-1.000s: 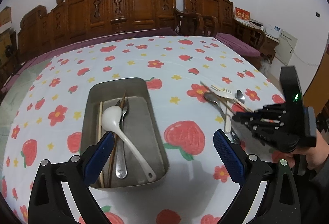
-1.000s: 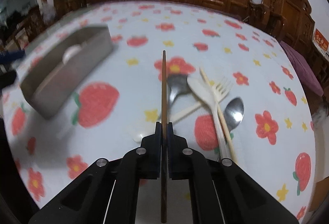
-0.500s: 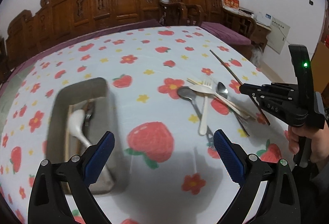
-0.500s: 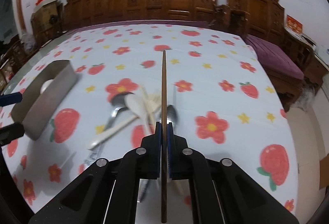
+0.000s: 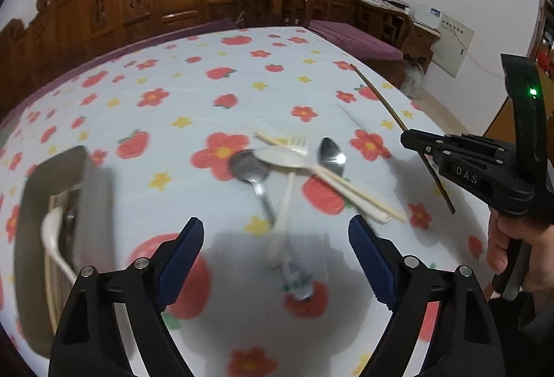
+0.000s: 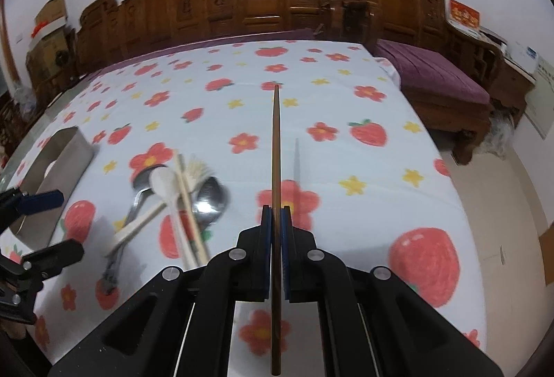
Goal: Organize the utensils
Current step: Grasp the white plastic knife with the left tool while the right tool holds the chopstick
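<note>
My right gripper is shut on a dark brown chopstick and holds it above the table; it also shows in the left wrist view. My left gripper is open and empty, just in front of a pile of utensils: metal spoons, a white spoon, a pale fork and a light chopstick. The pile lies left of my right gripper. A metal tray at the left holds a white spoon and other utensils.
The table wears a white cloth with strawberries and flowers. Carved wooden chairs line the far side. The table's right edge drops to the floor beside a purple-cushioned bench.
My left gripper has swung right, away from the tray and toward the pile. My right gripper, still holding the chopstick, has turned right and away from the tray.
</note>
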Action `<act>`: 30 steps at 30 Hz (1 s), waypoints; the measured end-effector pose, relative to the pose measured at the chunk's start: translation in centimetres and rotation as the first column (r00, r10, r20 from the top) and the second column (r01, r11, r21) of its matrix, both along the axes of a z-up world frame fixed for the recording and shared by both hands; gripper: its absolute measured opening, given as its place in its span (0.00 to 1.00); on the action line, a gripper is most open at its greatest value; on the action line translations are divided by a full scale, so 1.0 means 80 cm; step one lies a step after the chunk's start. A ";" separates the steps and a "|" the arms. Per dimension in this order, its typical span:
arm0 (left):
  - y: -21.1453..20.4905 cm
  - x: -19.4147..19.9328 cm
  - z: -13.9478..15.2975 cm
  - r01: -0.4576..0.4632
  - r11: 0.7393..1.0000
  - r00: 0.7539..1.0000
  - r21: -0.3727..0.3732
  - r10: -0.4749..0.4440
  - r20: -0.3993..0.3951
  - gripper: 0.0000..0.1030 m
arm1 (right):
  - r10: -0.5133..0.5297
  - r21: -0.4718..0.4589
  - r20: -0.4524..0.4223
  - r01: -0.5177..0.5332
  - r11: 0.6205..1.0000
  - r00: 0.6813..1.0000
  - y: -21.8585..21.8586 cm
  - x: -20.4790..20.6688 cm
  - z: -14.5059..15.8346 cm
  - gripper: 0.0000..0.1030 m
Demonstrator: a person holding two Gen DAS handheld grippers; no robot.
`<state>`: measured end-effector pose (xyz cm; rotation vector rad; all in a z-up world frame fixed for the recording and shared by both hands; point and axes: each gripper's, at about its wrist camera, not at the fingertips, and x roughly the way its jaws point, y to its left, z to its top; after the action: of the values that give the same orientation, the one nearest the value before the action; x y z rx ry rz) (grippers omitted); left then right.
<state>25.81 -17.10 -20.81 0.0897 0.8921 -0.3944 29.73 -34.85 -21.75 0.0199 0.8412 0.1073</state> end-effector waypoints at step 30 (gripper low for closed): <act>-0.063 0.063 -0.049 -0.087 0.988 0.988 -0.125 0.070 -0.138 0.12 | -0.054 0.129 -0.007 0.054 0.990 0.999 -0.025 0.005 0.003 0.06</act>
<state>30.85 -22.18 -24.71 -0.0934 0.9960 -0.3873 30.13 -36.85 -21.53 0.1648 0.8358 0.1111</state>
